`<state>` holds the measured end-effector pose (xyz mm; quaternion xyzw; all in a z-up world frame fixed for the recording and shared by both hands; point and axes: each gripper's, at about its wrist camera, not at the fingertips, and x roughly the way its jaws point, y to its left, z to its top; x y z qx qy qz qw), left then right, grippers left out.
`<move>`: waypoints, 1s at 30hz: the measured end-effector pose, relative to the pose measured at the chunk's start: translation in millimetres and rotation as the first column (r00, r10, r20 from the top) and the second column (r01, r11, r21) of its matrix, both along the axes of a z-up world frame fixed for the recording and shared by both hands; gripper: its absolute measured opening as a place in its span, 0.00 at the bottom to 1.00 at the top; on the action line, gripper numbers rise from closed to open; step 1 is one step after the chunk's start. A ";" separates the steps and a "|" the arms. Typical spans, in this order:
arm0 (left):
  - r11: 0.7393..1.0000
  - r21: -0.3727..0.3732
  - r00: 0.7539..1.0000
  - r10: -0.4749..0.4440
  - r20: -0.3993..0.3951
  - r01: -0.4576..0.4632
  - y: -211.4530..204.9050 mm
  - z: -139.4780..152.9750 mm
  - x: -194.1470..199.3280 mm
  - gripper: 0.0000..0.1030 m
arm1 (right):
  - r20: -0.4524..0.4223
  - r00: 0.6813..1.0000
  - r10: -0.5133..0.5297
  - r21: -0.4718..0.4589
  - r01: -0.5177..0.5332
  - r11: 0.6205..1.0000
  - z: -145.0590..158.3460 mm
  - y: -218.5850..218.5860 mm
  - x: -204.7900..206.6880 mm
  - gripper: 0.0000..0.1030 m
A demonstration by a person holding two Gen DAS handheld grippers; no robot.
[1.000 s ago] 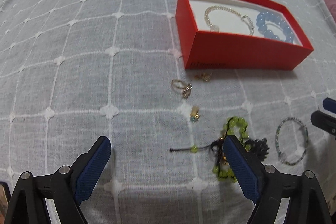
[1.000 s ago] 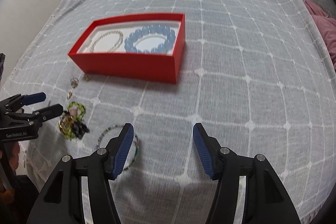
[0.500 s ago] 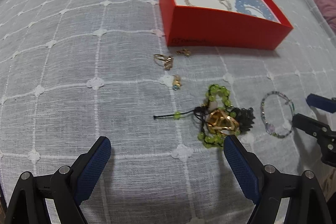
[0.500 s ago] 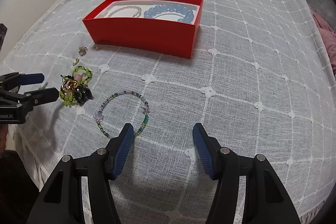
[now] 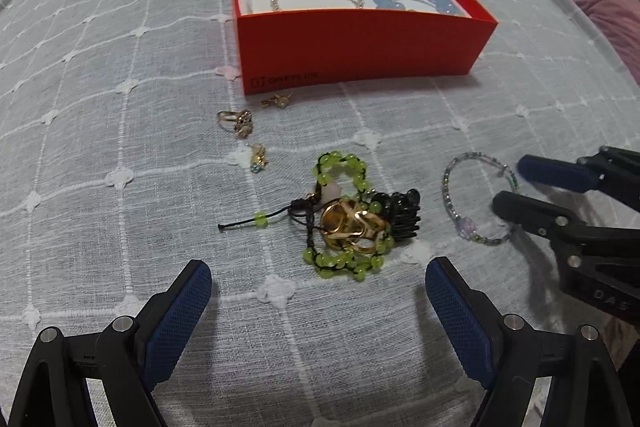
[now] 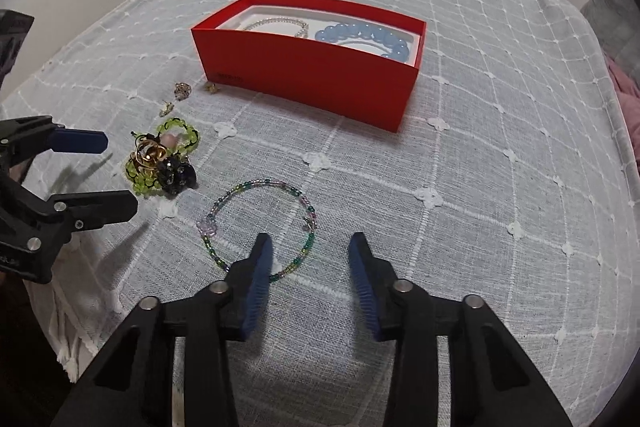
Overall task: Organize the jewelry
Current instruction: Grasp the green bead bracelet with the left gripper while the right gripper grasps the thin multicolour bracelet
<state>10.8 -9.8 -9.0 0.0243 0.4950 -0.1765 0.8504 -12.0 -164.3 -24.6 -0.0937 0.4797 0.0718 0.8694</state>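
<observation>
Blue-padded right fingers [image 6: 262,265] part-closed, empty.

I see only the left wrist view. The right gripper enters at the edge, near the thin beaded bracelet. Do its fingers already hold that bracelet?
Observer: Not yet. In the right wrist view the right gripper has just been closing its jaws, but they stand apart and no pad presses on the thin beaded bracelet.
Operator: Where is the bracelet relative to those fingers?
Observer: It lies flat; its near right arc shows in the gap between them.
Operator: How does my left gripper look from there?
Observer: The left gripper is wide open and points at the green bead bracelet from the side, holding nothing.
</observation>
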 end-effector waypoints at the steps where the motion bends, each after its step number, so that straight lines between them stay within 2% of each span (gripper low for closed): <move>1: 1.000 -0.004 1.000 -0.002 0.004 0.002 0.4 0.5 1.0 0.87 | -0.002 1.000 -0.002 0.002 0.002 1.000 -0.6 0.5 1.6 0.32; 2: 1.000 -0.009 1.000 -0.002 0.011 0.002 0.5 1.7 1.2 0.87 | -0.004 1.000 -0.003 0.006 0.003 1.000 -0.7 1.4 2.5 0.21; 4: 1.000 -0.025 1.000 -0.003 0.027 0.004 0.0 4.8 3.0 0.80 | -0.013 1.000 -0.003 0.007 0.003 1.000 -0.2 2.7 4.9 0.08; 6: 0.999 -0.042 0.999 -0.003 0.038 0.005 0.0 7.2 7.2 0.75 | -0.020 1.000 -0.001 0.012 0.001 1.000 0.3 3.0 5.4 0.03; 8: 0.998 -0.059 0.999 -0.004 0.045 0.007 0.1 9.5 11.1 0.67 | -0.022 1.000 0.007 0.005 -0.007 1.000 0.9 5.0 5.6 0.03; 10: 0.997 -0.083 0.999 0.000 0.041 0.004 -0.3 10.8 17.2 0.52 | -0.023 1.000 0.013 0.005 -0.013 1.000 1.6 6.0 5.3 0.02; 15: 0.991 -0.134 1.000 0.021 0.016 -0.019 1.0 9.3 31.5 0.39 | -0.025 1.000 0.016 0.011 -0.016 1.000 2.1 5.1 4.5 0.02; 21: 0.989 -0.139 0.998 0.046 -0.031 -0.050 0.1 -1.3 48.0 0.29 | -0.031 0.999 0.013 0.021 -0.012 1.000 2.2 3.6 3.5 0.02; 28: 0.981 -0.174 0.995 0.070 -0.070 -0.082 3.7 -5.6 55.2 0.06 | -0.030 1.000 0.006 0.030 -0.005 1.000 4.3 2.1 3.1 0.02; 30: 0.983 -0.168 0.996 0.069 -0.064 -0.079 1.7 -4.6 54.5 0.05 | -0.028 1.000 0.006 0.031 -0.005 1.000 4.9 1.5 2.3 0.02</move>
